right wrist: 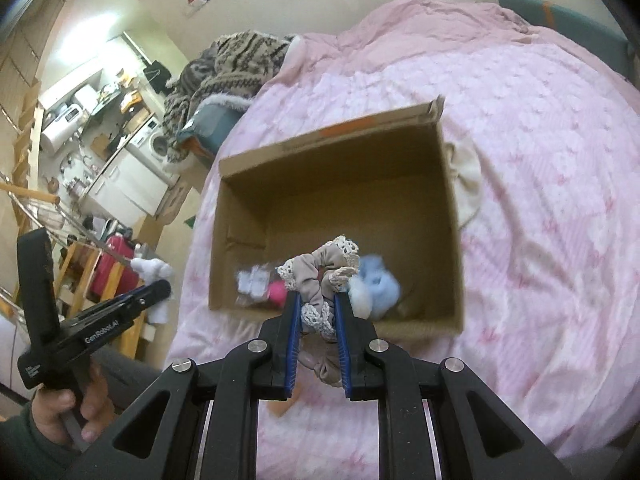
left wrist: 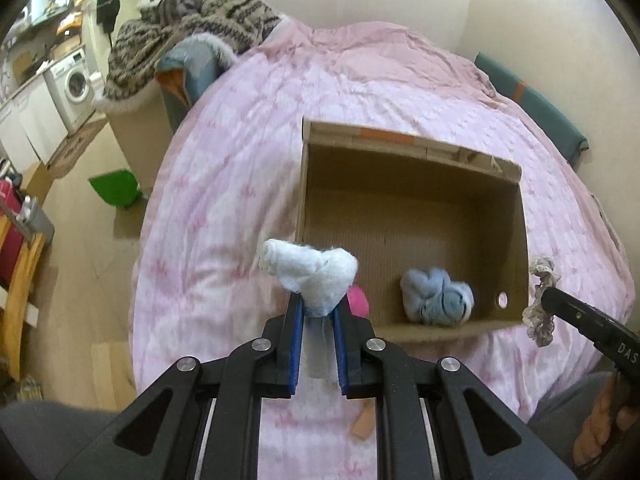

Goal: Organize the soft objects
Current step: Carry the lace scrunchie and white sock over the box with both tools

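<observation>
A white fluffy rolled cloth (left wrist: 310,276) is held up off the bed, pinched at its lower end, just outside the near left corner of the cardboard box (left wrist: 520,240). The box is seen open at the top, set flat on the pink bedspread (left wrist: 224,184). Inside it, against the near wall, a pale blue fluffy bundle (left wrist: 438,298) is found lying, with a bright pink soft item (right wrist: 277,291) to its left and a small whitish blurred item (right wrist: 253,280) beyond that. A beige scrunchie (right wrist: 324,280) with white lace trim is held upright, gripped at its lower part, above the box's near edge.
</observation>
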A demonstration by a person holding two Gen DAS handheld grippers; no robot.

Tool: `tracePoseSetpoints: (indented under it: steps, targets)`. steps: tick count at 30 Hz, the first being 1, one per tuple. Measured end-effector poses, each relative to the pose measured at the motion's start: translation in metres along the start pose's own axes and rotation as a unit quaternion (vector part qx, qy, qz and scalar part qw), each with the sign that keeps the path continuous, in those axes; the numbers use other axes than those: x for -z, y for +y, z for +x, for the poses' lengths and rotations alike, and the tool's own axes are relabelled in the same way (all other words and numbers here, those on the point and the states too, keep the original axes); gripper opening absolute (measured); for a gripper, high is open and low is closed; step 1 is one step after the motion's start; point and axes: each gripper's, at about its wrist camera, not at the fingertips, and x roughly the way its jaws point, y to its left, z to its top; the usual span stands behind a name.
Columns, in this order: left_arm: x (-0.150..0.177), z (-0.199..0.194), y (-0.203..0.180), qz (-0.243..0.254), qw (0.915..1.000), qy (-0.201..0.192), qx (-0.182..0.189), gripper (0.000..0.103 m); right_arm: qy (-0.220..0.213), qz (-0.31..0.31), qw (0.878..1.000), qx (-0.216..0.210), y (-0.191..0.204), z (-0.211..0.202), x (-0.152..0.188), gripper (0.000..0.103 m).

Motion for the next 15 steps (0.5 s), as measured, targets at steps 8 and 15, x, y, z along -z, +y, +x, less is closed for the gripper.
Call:
tracePoseSetpoints:
  steps: [8, 15]
  targets:
    - [-0.028, 0.013, -0.005, 0.018, 0.9993, -0.029, -0.014, 0.013, -0.023, 0.006, 1.0, 0.008, -0.016, 0.013, -0.025, 0.019]
    - [-0.035, 0.033, -0.01, 0.012, 0.9987, -0.047, -0.015, 0.013, -0.071, 0.032, 0.997, 0.02, -0.032, 0.009, -0.024, 0.019]
